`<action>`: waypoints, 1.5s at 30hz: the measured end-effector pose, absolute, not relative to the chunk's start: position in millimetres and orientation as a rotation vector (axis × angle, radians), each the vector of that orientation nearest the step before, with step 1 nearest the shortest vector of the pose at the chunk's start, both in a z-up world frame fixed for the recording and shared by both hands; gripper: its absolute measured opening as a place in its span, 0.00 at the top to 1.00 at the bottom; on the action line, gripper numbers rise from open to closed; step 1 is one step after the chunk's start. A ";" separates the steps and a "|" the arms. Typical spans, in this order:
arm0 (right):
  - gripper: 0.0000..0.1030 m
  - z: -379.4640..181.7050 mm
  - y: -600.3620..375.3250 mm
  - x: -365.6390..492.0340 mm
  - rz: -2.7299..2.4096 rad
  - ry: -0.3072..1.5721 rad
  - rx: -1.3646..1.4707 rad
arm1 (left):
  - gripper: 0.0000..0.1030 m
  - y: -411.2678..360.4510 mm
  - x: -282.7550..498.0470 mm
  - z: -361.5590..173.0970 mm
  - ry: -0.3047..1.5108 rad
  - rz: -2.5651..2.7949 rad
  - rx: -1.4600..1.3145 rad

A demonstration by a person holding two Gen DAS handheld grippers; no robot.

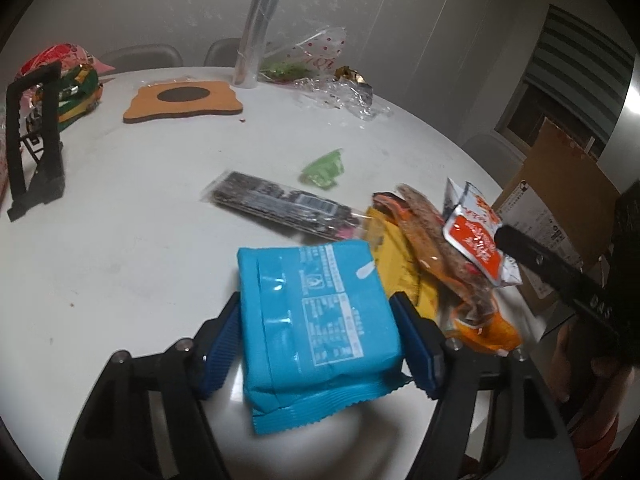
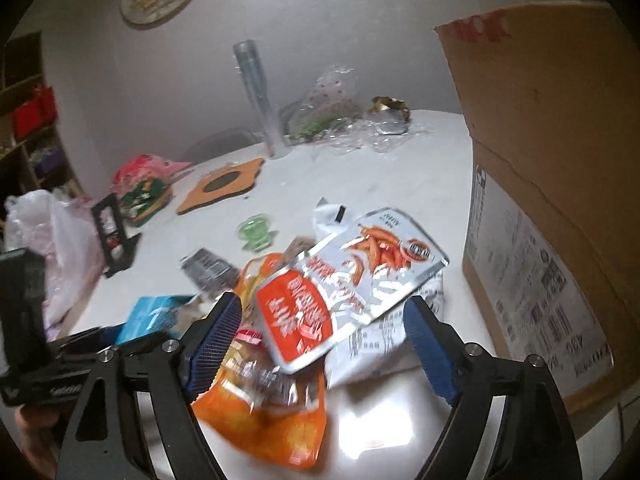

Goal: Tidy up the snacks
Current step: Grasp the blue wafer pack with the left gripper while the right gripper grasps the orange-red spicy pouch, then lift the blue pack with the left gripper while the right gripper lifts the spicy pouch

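At the lower centre of the left wrist view, the left gripper (image 1: 320, 336) has its blue pads against both sides of a blue snack pack (image 1: 316, 320), clenched on it. In the right wrist view, the right gripper (image 2: 324, 340) stands spread, pads clear of the silver and orange pouches (image 2: 340, 280) heaped between them on the white table (image 2: 380, 188). A cardboard box (image 2: 560, 200) fills the right side. To do this well, I'd lift the blue pack straight, keep it level, and carry it clear of the heap.
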State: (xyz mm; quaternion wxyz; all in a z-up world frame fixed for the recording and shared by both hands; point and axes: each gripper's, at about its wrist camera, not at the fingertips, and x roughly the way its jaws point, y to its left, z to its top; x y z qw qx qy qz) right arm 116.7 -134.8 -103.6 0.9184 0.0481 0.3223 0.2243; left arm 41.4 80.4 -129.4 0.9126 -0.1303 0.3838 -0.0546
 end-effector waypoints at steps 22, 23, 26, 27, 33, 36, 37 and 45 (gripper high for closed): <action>0.18 -107.2 -84.2 156.3 0.269 0.629 -0.074 | 0.33 96.6 41.7 -131.5 0.768 -0.117 -0.229; 0.18 -108.0 -85.4 153.9 0.263 0.632 -0.083 | 0.33 97.1 41.7 -131.3 0.768 -0.120 -0.231; 0.18 -109.0 -92.9 145.0 0.251 0.640 -0.077 | 0.33 97.6 41.8 -132.1 0.765 -0.113 -0.230; 0.18 -109.0 -94.9 142.1 0.252 0.641 -0.074 | 0.33 97.8 41.8 -132.4 0.764 -0.108 -0.226; 0.26 -109.1 -107.9 130.4 0.288 0.663 -0.054 | 0.33 101.5 41.3 -132.8 0.762 -0.111 -0.228; 0.29 -109.7 -109.9 131.4 0.306 0.665 -0.034 | 0.33 103.4 41.9 -133.0 0.760 -0.118 -0.235; 0.29 -109.9 -109.4 133.2 0.314 0.666 -0.031 | 0.33 103.9 41.8 -133.3 0.759 -0.120 -0.235; 0.25 -104.5 -93.5 151.5 0.385 0.694 0.003 | 0.33 105.0 41.8 -133.3 0.761 -0.125 -0.232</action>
